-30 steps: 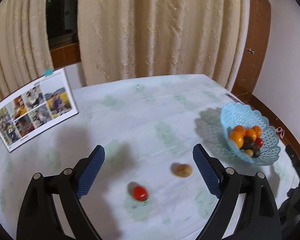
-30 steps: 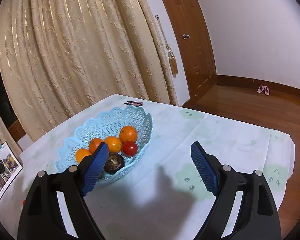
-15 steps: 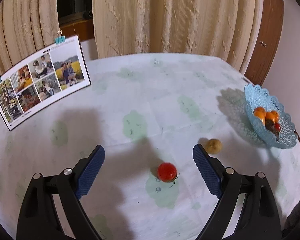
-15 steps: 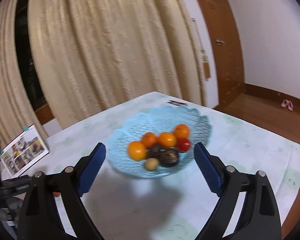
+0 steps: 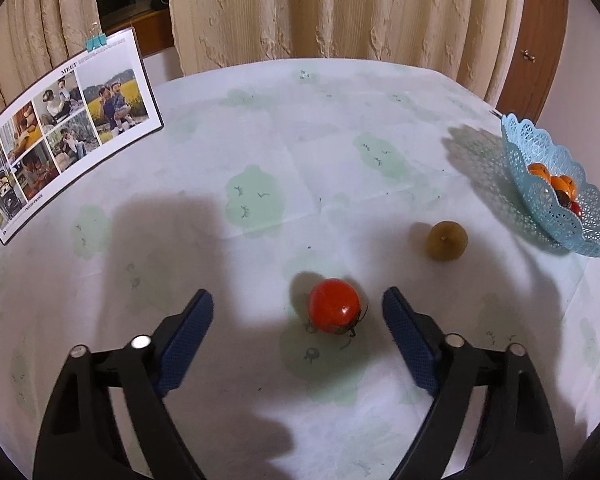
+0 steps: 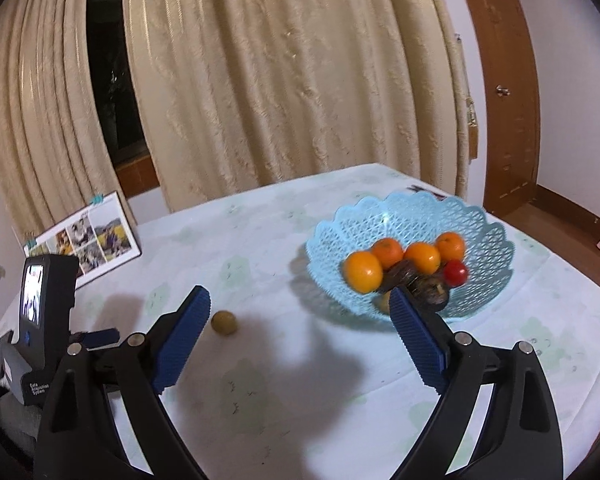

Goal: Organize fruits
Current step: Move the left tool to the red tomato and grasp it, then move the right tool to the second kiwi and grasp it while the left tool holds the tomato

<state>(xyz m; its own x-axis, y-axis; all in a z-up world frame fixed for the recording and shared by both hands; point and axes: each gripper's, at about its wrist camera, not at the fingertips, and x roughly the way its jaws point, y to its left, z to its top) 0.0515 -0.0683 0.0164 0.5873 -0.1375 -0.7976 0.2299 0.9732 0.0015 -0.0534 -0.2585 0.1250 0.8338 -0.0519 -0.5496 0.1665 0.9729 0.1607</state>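
Note:
A red tomato (image 5: 334,305) lies on the tablecloth just ahead of my open left gripper (image 5: 297,310), between the lines of its fingers and nearer the right one. A brown-green round fruit (image 5: 447,240) lies further right; it also shows in the right wrist view (image 6: 223,322). A light blue lattice basket (image 6: 380,220) holds oranges (image 6: 363,271), a small tomato (image 6: 455,272) and dark fruits. The basket shows at the right edge of the left wrist view (image 5: 556,172). My right gripper (image 6: 299,308) is open and empty, above the table between the loose fruit and the basket.
A photo calendar (image 5: 60,132) stands at the table's back left, also in the right wrist view (image 6: 88,240). The left gripper's body (image 6: 40,320) sits at the left of the right wrist view. Curtains hang behind the table. The table edge runs close behind the basket.
My left gripper has come down and closer to the tomato. My right gripper has swung left, so the basket now sits right of centre and the loose fruit has come into view.

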